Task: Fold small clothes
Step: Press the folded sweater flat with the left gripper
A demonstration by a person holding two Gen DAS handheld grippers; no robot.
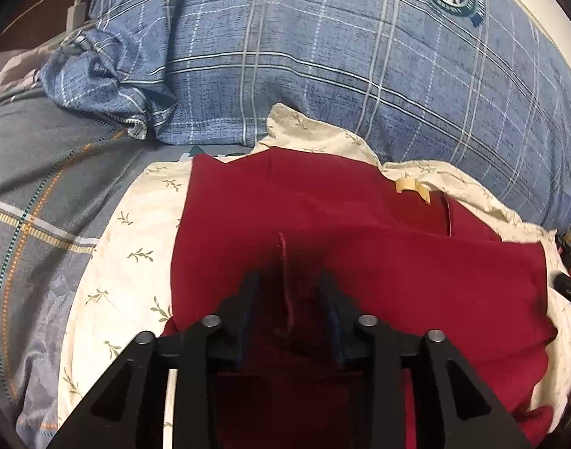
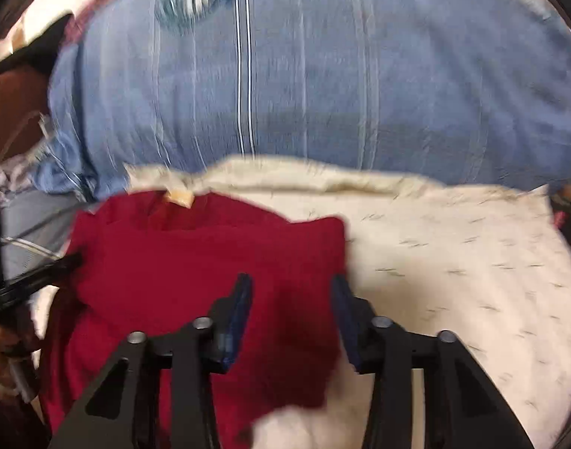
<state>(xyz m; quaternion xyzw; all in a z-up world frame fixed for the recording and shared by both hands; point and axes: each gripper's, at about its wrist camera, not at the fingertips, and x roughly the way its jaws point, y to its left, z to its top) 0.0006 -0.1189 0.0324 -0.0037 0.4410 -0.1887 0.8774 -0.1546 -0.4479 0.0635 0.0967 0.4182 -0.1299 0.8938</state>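
Note:
A dark red garment (image 1: 322, 217) with a tan neck label (image 1: 412, 187) lies partly folded on a cream leaf-print cloth (image 1: 135, 247). My left gripper (image 1: 287, 280) hangs over it with its jaws apart, and a raised ridge of red fabric stands between the fingers without touching them. In the right wrist view the red garment (image 2: 195, 262) lies left of centre. My right gripper (image 2: 291, 284) is open just above the garment's right edge. That view is motion-blurred. The left gripper's black tip (image 2: 42, 273) shows at its left.
A blue plaid pillow (image 1: 341, 60) with a round emblem lies behind the cloth. A grey striped bedsheet (image 1: 42, 194) spreads to the left. A white charger and cable (image 1: 74, 9) sit at the far left. Cream cloth (image 2: 453, 262) spreads right of the garment.

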